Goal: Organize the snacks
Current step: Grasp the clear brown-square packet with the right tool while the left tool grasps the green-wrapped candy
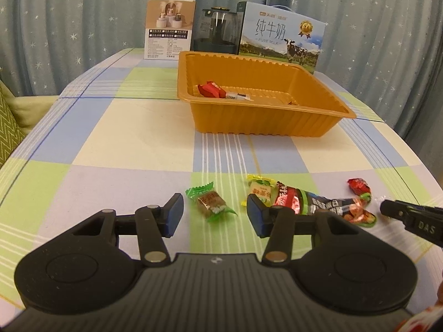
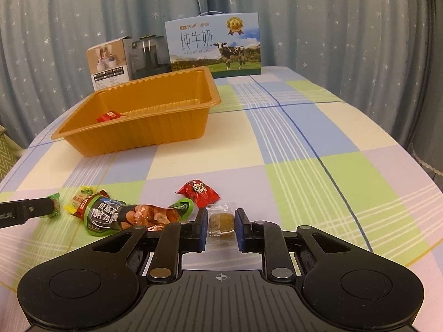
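Between the orange tray (image 1: 265,121) and the row of snack packets (image 1: 313,202) nearer the camera, the worktop (image 1: 124,144) lies bare, wide enough to pass. Behind the tray, a small box (image 1: 169,30), a dark kettle (image 1: 217,30) and a milk carton (image 1: 279,36) stand close together, blocking that side.

So there's an orange ribbed plastic tray (image 1: 265,121) sitting open on the checked surface (image 1: 133,138), with a red-wrapped candy (image 1: 211,88) and a small clear packet (image 1: 238,96) inside. The rest of the snacks are lined up nearer the cameras: a green-wrapped brown sweet (image 1: 211,203), a yellow-edged packet (image 1: 260,189) tucked under a long green-and-black snack bag (image 2: 133,215), a red candy (image 2: 198,192), and a clear-wrapped brownish square (image 2: 221,222).
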A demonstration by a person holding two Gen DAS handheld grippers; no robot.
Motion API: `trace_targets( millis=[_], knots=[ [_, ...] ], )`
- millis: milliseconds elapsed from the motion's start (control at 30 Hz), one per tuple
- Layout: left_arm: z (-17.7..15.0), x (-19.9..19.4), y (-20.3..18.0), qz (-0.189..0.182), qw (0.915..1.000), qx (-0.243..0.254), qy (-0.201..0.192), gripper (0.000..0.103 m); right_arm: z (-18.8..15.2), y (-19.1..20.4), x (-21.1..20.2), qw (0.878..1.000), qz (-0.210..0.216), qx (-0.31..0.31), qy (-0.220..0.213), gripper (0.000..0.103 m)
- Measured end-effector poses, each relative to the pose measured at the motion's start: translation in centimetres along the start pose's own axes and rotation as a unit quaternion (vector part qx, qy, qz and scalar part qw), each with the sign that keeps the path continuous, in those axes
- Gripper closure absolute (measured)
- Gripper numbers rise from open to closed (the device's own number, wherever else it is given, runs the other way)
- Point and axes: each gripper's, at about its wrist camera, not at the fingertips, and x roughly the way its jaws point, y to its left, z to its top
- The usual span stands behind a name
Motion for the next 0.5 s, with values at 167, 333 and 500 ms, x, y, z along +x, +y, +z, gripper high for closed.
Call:
trace_targets(
  millis=[167,333,500],
  knots=[
    [0.1,1.1,0.0,-0.004,0.9999,-0.007,0.009,0.065,0.0,-0.1,0.0,1.000,-0.003,0.006,0.001,0.082],
    [0.1,1.8,-0.2,0.001,0.9999,0.001,0.011,0.068,0.0,0.0,0.2,1.000,-0.002,0.006,0.003,0.082],
    [0.1,1.8,-0.4,0.016,0.9996,0.017,0.013,0.080,0.0,0.0,0.2,1.000,0.000,0.007,0.003,0.082]
  ],
)
